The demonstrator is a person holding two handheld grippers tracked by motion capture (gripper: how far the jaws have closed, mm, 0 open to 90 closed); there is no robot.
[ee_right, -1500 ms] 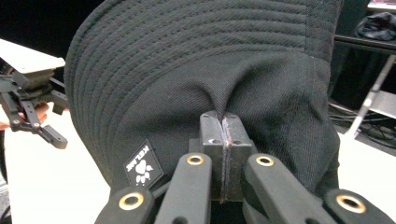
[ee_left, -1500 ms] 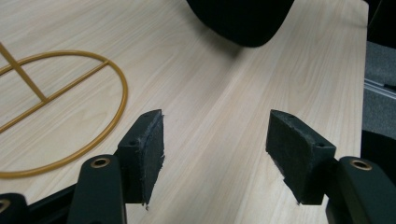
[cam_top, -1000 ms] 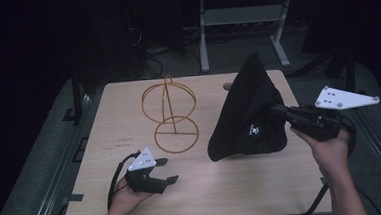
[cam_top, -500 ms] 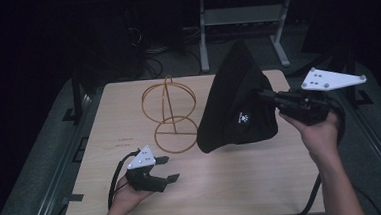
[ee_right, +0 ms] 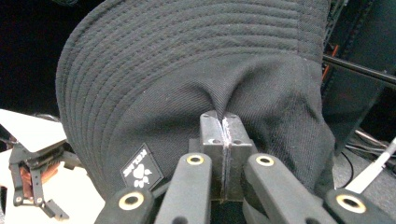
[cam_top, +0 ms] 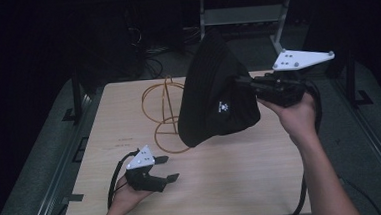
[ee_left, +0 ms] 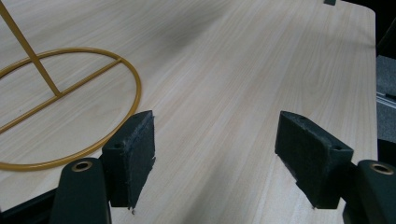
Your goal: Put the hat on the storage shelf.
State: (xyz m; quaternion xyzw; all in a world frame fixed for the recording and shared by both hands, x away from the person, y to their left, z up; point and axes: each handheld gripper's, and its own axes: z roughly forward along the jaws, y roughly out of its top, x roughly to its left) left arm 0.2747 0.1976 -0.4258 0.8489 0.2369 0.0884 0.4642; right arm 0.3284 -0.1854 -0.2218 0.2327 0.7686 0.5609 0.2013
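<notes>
A black bucket hat with a small paw label hangs in the air over the right half of the table. My right gripper is shut on a pinch of its cloth, and the right gripper view shows the fabric bunched between the closed pads. A gold wire stand with a ring base stands on the table just left of the hat, partly hidden behind it. My left gripper rests low near the front left, open, with nothing between its pads. The stand's ring base lies ahead of it to the left.
The light wooden table has bare surface at the front and right. Dark floor, metal frame legs and cables lie beyond the far edge. A cable trails from the right gripper along the person's forearm.
The right gripper has carried the hat up and leftward, from the table's right side toward the gold stand. The left gripper has stayed put.
</notes>
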